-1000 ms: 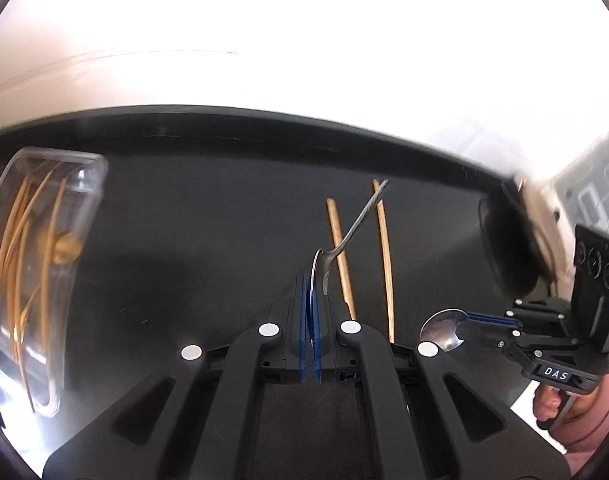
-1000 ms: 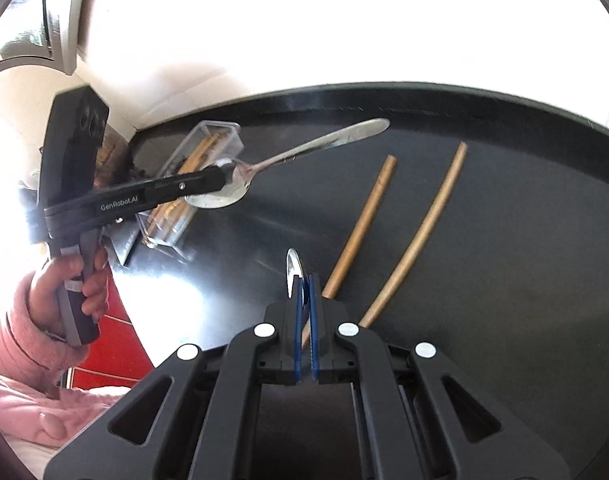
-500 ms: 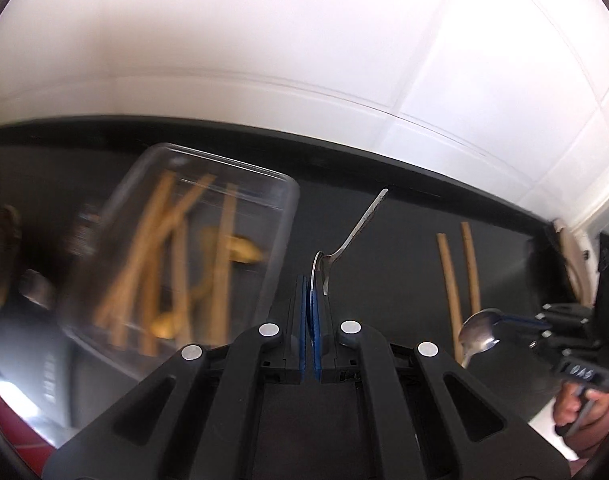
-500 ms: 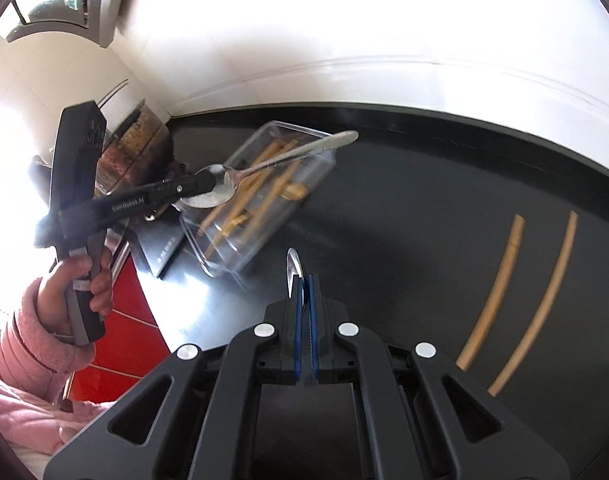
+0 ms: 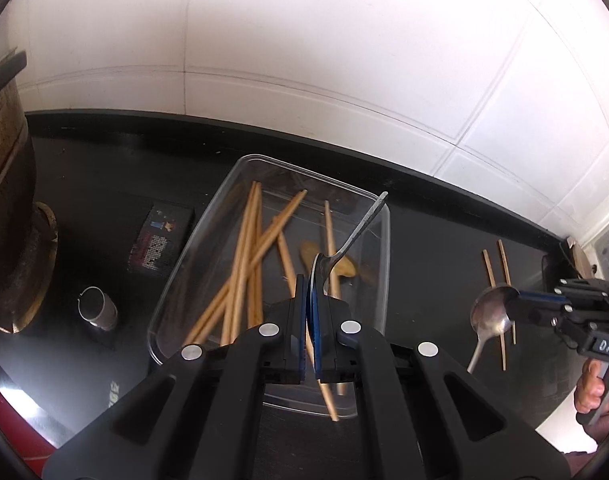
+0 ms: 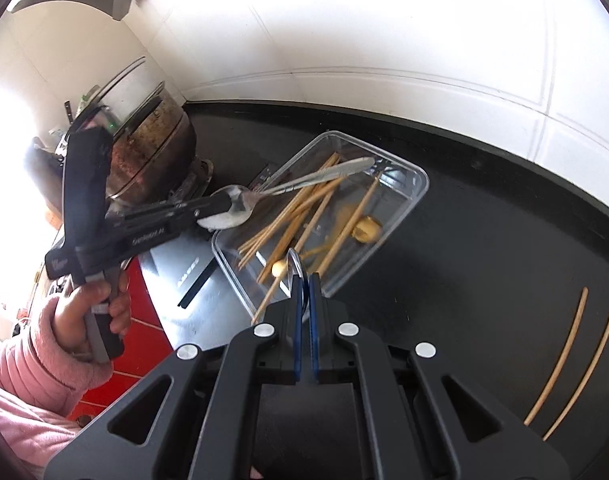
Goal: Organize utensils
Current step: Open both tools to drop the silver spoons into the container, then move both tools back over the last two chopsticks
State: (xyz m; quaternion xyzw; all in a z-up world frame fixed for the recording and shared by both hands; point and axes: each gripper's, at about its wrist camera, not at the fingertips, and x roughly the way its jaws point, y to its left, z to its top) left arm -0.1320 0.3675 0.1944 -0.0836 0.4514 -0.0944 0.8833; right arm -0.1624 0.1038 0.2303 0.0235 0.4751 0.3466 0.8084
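Pretty clearly a home kitchen: glossy black bench (image 5: 436,240) running along a white tiled wall (image 5: 344,60), a big grimy cooking pot (image 6: 152,160) parked in the corner, and a clear plastic container (image 5: 380,248) full of wooden chopsticks (image 5: 244,264) sitting out on top.

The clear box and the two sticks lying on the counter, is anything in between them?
No. In the right wrist view, only bare black counter lies between the clear box and the two sticks.
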